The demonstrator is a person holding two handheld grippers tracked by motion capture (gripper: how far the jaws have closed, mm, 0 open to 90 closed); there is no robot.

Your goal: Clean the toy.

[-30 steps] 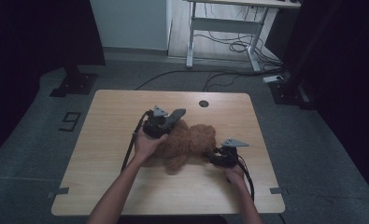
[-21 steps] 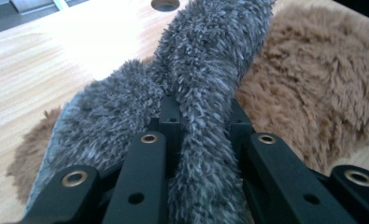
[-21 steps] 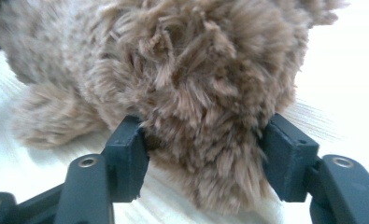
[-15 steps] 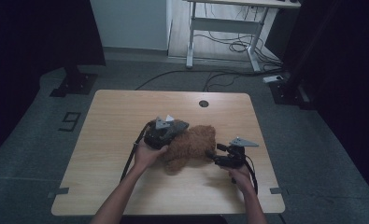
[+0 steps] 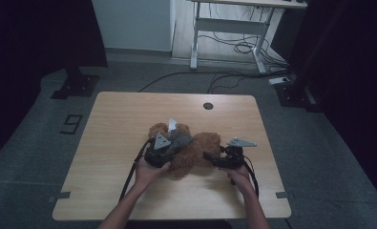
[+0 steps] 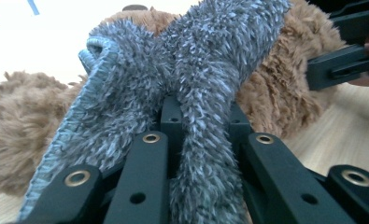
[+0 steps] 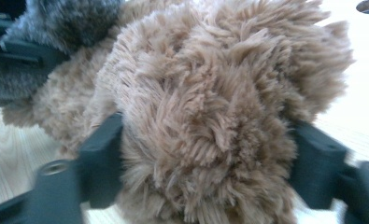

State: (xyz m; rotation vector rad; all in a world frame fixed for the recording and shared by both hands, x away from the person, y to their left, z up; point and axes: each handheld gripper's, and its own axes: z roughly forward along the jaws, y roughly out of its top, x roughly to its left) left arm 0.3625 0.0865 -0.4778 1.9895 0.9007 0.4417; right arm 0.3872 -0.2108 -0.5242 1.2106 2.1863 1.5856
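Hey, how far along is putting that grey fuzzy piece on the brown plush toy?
Done: the left gripper is shut on the grey fuzzy fabric and holds it over the brown plush toy. In hand: the right gripper straddles a plush limb, its jaws just closing. Left: the fabric looks bunched, not yet fitted on the toy.

From above we see a dim room, dark at both edges, with the bench (image 5: 129, 114) the one lit patch and soft shadows under the forearms. Up close, the background blows out to white glare, the grey fuzzy cloth (image 6: 191, 79) looks sharp, and the brown plush toy (image 7: 210, 102) smears soft with blur.
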